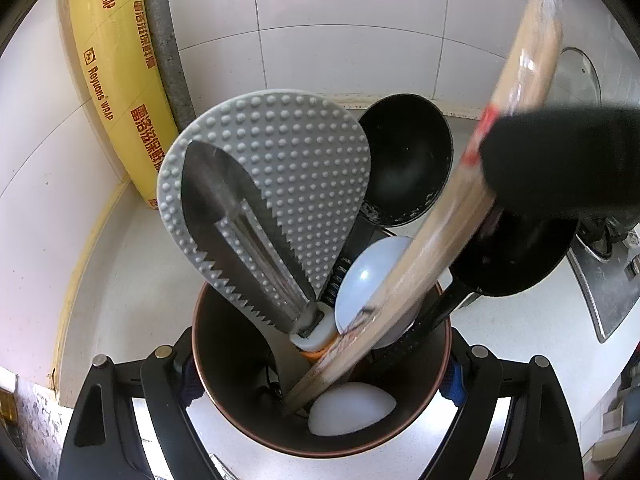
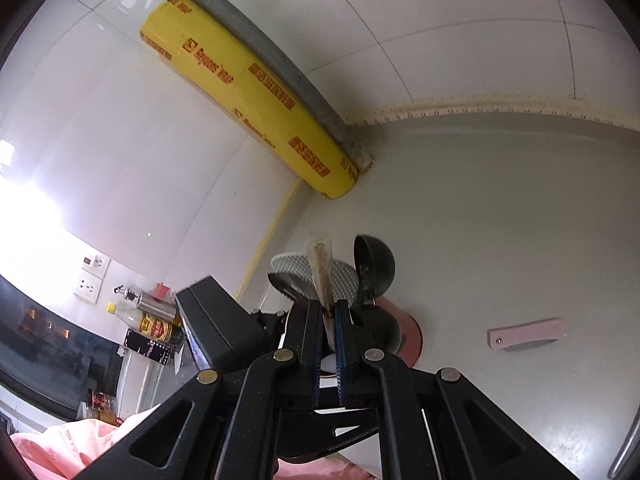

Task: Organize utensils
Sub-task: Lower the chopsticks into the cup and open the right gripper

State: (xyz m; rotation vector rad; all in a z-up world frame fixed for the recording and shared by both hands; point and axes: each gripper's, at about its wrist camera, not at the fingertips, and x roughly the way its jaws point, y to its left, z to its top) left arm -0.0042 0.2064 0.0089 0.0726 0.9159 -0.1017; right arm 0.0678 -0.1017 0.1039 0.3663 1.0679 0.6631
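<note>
Standing slanted in the dark holder (image 1: 224,412), plastic-wrapped wooden chopsticks (image 1: 420,268).

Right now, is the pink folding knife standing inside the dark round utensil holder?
No, the pink folding knife lies flat on the white counter, apart from the utensil holder.

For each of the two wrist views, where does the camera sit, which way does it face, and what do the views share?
Left wrist: on the left gripper, looking steeply down into the utensil holder that its fingers clamp; the right gripper crosses as a dark blur.
Right wrist: on the right gripper, facing the tiled corner, shut on wrapped chopsticks; a pink sleeve shows below.
Shared: chopsticks, grey dotted rice paddle, black ladle, yellow wrap roll.
</note>
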